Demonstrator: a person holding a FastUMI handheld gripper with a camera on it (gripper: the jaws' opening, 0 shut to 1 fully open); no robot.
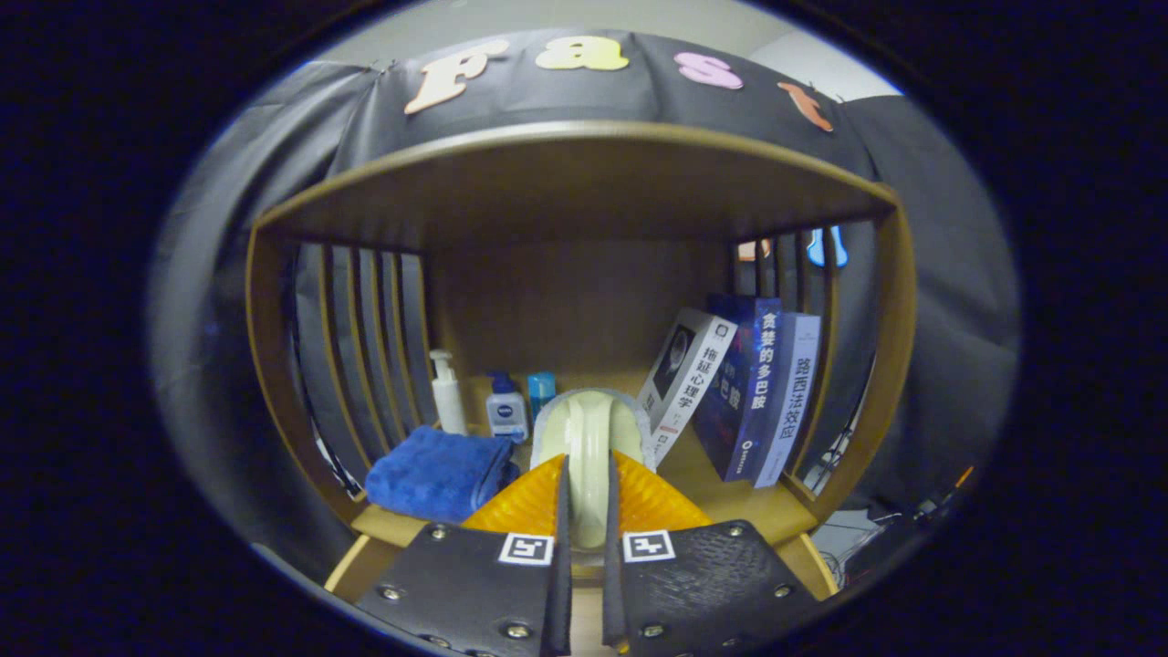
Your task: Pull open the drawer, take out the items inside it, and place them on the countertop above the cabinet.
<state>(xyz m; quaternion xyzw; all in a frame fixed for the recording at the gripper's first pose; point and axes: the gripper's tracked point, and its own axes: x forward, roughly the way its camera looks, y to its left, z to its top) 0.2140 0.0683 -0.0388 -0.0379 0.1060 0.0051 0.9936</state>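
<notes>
Tape roll [589, 438], pale, stiff and probably light, pinched upright across its band between gripper [584, 493] fingers, raised just above countertop [730, 497] between blue towel [438, 474] and leaning books [753, 392]; likely slippery on rounded rim, best gripped across flat sides.

A: State the held item.

B: A pale cream roll of tape [589, 438], seen edge-on and upright, with a rounded top. Both fingers of the gripper [585, 484] press on its sides.

A: Location?

B: Raised in front of the countertop [730, 502] of the wooden cabinet, which shows as a light wood surface under an upper shelf. Whether the roll touches that surface cannot be told.

A: Drawer?

B: Cannot tell its state.
</notes>
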